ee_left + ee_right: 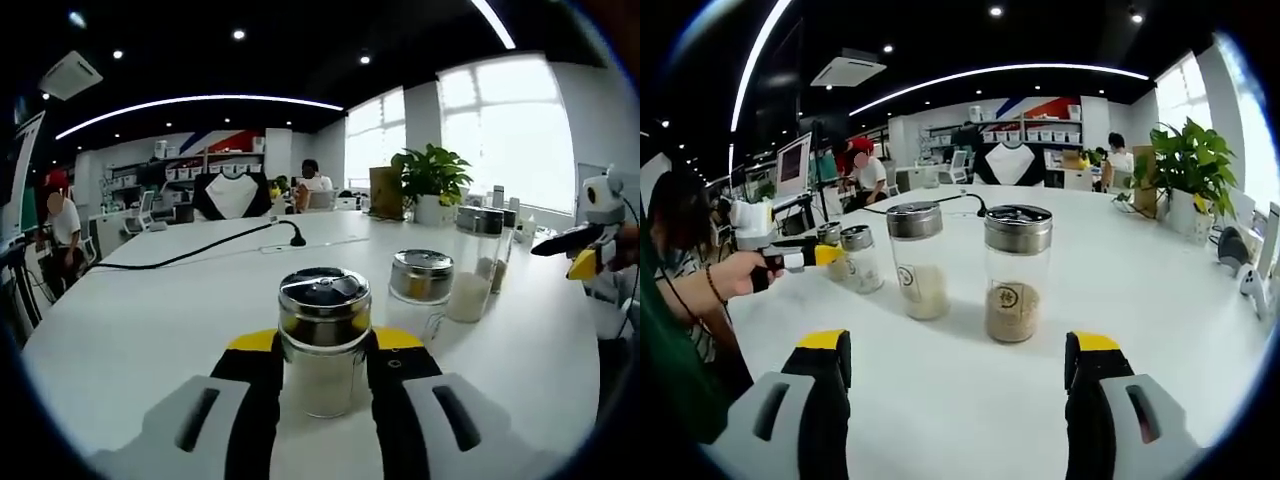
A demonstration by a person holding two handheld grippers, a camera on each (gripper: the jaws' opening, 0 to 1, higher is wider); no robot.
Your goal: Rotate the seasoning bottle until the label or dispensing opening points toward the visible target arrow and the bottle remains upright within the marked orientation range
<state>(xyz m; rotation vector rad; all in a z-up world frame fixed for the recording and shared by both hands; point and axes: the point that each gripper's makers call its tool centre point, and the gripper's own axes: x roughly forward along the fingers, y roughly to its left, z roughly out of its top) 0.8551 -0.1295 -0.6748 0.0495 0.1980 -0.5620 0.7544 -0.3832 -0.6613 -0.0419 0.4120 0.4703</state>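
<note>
On the white table (970, 390): four glass seasoning bottles with metal lids.
Short bottles: two; short bottle (322, 340) sits between the left gripper's jaws, a second short bottle (421, 290) just beside it.
Tall bottles: two; pale-filled tall bottle (917, 260) and brown-filled tall bottle (1016, 272), near each other, both upright.
Left gripper (322, 385): jaws closed against the sides of the short bottle, which stands upright on the table.
Right gripper (958, 375): jaws spread wide, holding nothing, short of the tall bottles.
Background: one potted plant (1188, 170), one black cable (190, 255), several people at desks.
</note>
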